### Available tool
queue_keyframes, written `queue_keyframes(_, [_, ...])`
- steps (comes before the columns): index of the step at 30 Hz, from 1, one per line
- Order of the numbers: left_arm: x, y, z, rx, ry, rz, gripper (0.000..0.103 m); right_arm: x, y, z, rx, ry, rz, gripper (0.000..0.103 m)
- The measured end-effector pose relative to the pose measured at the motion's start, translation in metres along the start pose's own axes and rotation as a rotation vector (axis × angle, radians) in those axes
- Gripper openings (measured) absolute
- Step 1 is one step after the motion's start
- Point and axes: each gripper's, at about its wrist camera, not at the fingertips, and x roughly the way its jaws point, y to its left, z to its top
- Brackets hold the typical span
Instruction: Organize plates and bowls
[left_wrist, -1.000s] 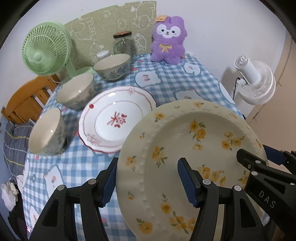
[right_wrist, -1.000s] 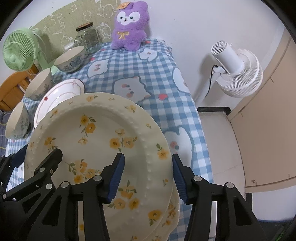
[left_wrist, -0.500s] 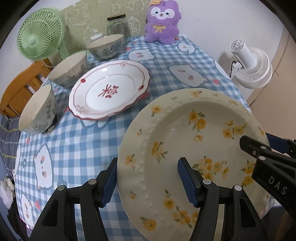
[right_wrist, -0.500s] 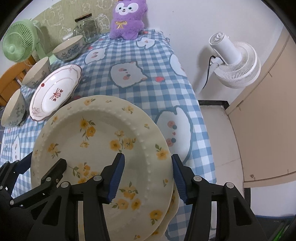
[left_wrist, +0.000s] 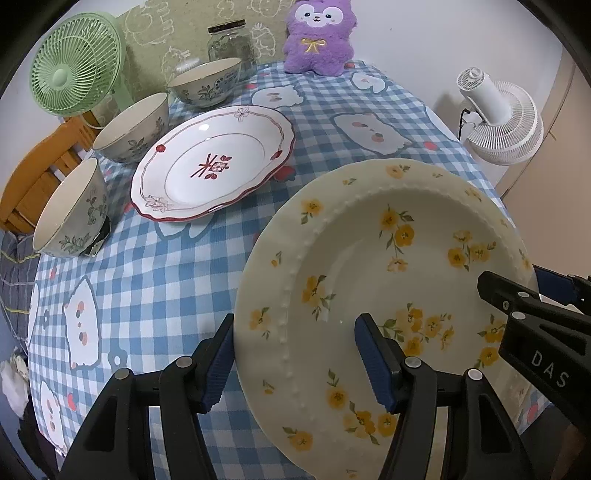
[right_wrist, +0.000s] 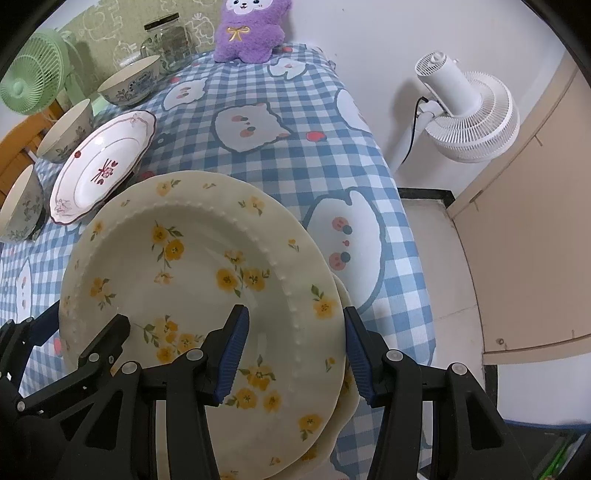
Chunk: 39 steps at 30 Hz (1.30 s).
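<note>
Black tool (left_wrist: 295, 363) arms, ribbed blue pads (left_wrist: 371, 363), silver screws.

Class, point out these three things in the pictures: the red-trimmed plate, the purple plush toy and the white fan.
red-trimmed plate (left_wrist: 212, 168), left wrist view, centre motif.
purple plush toy (right_wrist: 249, 33), right wrist view, belly.
white fan (right_wrist: 476, 122), right wrist view, grille.

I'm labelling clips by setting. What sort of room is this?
Probably a home dining corner: a table under a checked cloth set with plates and bowls, a plush toy against the wall, and a white fan beside it.
</note>
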Motion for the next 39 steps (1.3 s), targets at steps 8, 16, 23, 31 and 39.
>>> queue_keyframes(8, [-0.0012,0.0,-0.0044,-0.005,0.016,0.0,0.064,0.0,0.0041,-0.0019,-0.014,0.01,-0.025,0.055])
queue_keyframes(16, [-0.001,0.0001,-0.0056,-0.006,0.016,-0.002,0.065,0.0003,0.0052,-0.0022,-0.006,0.008,-0.03,0.055])
queue_keyframes(23, [-0.0003,-0.0016,-0.0068,0.015,0.014,-0.002,0.068,-0.0004,0.002,-0.0031,0.008,-0.004,-0.021,0.055])
queue_keyframes(31, [-0.0001,-0.0065,-0.0081,0.042,0.011,-0.006,0.078,-0.0004,0.0026,-0.0036,0.01,-0.003,-0.022,0.056])
queue_keyframes(39, [-0.0064,-0.0068,-0.004,0.053,-0.018,-0.019,0.084,-0.0044,0.0007,-0.0046,0.032,-0.006,-0.006,0.067])
